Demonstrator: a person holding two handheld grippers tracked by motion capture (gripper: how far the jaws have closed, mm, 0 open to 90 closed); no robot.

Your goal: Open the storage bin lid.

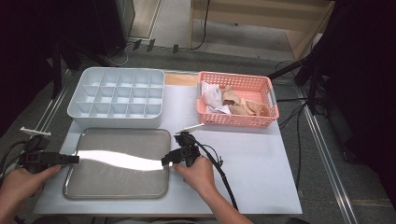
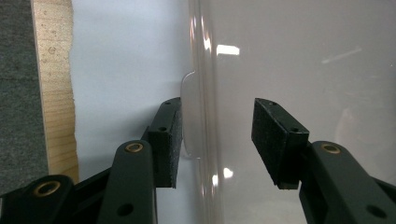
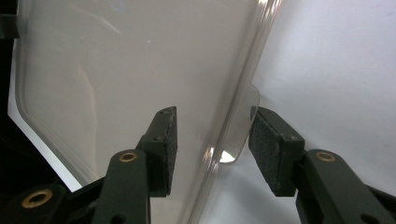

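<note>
A shiny metal tray is lying flat on the white sheet covering the counter, near the person's edge. The left tongs are sitting at the tray's left rim, and the right tongs are sitting at its right rim, each held in a hand coming in from below.

In the left gripper view, the left tongs are standing apart with the tray's rim running up between the pads; the left pad is just beside the small handle tab, though whether it is touching is hard to tell, and the right pad is hanging clear over the tray floor. In the right gripper view, the right tongs are likewise straddling the rim, both pads standing off from it.

Behind the tray, a pale grey divided box is sitting on the counter, and to its right a pink basket is holding crumpled cloth.
</note>
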